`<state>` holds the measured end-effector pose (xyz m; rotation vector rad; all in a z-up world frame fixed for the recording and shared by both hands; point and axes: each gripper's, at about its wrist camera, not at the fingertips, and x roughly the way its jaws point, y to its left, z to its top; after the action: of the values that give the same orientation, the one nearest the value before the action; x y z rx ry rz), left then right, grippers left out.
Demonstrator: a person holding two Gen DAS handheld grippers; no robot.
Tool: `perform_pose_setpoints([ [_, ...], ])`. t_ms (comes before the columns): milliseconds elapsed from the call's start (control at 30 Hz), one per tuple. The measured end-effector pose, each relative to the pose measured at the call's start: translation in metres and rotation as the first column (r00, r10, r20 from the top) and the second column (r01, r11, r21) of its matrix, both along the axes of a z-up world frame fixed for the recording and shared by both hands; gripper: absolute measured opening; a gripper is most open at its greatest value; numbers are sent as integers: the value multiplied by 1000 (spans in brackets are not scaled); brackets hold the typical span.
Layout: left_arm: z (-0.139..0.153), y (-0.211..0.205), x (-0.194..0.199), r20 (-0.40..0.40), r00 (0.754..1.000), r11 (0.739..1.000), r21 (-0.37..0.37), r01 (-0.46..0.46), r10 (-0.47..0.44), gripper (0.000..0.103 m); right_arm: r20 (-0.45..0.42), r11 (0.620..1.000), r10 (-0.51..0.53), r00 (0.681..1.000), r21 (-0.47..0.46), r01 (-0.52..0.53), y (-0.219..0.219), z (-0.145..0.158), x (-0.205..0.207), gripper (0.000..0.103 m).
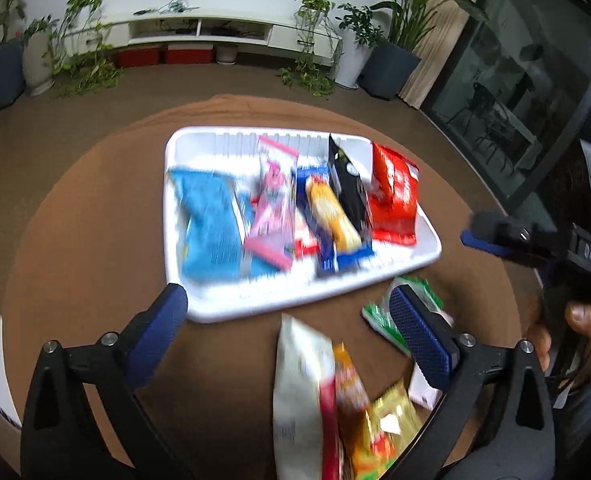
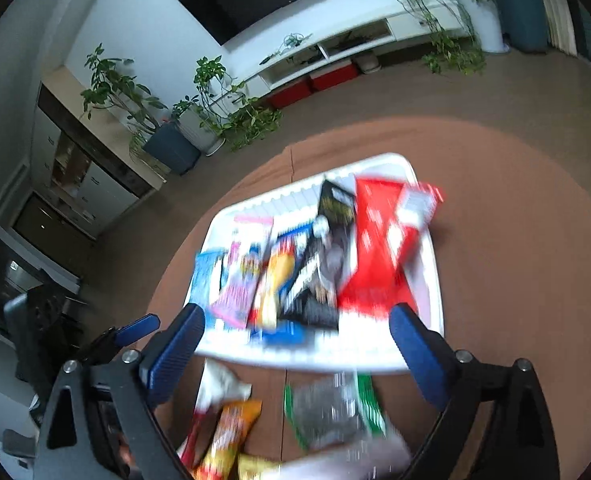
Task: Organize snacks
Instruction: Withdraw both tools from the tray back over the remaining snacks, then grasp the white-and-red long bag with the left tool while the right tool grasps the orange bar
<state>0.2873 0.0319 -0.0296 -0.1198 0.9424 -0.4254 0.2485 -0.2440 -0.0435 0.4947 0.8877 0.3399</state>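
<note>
Both tools, left tool (image 1: 287, 320) and right tool (image 2: 297, 340), are hanging spread and empty. Loose snack packets (image 1: 335, 408) are lying just below them on the worktop (image 1: 95, 220), looking light, crinkly, slippery; pinching 1 flat sealed edge seems best.

White tray (image 1: 427, 254) on round brown table, five packets side by side inside, blue (image 1: 209, 224) at 9 o'clock, red (image 1: 395, 196) at 3 o'clock, loose packets (image 1: 335, 400) at 6 o'clock outside

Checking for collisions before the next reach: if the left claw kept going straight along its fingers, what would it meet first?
Probably the near rim of the white plastic tray, just ahead of the open left claw; blur leaves depth unclear.
</note>
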Motion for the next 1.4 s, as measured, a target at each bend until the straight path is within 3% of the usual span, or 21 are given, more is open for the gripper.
perform_pose_setpoints([
  [300,-32,27,-73,-125,992,1000,-10,-29,28,102,-16,995,-82,997,59,82,-22,-36,-113,95],
  [533,-48,29,-94,-168,985,999,-20,-46,42,102,-29,996,-81,996,29,82,-10,-64,-173,89],
  [700,-46,30,-91,-162,985,998,1,-60,59,101,-15,998,-58,998,13,58,1,-64,-184,82],
  [1000,-50,21,-74,-167,985,997,65,-36,47,98,26,999,3,1000,-49,-1,26,-54,-186,80],
  [1267,-51,6,-59,-147,989,982,189,11,18,70,19,998,16,1000,-67,-15,31,-55,-188,80],
  [1400,-53,-5,-52,-140,990,962,270,44,-6,67,14,997,23,1000,-73,-22,33,-57,-187,79],
])
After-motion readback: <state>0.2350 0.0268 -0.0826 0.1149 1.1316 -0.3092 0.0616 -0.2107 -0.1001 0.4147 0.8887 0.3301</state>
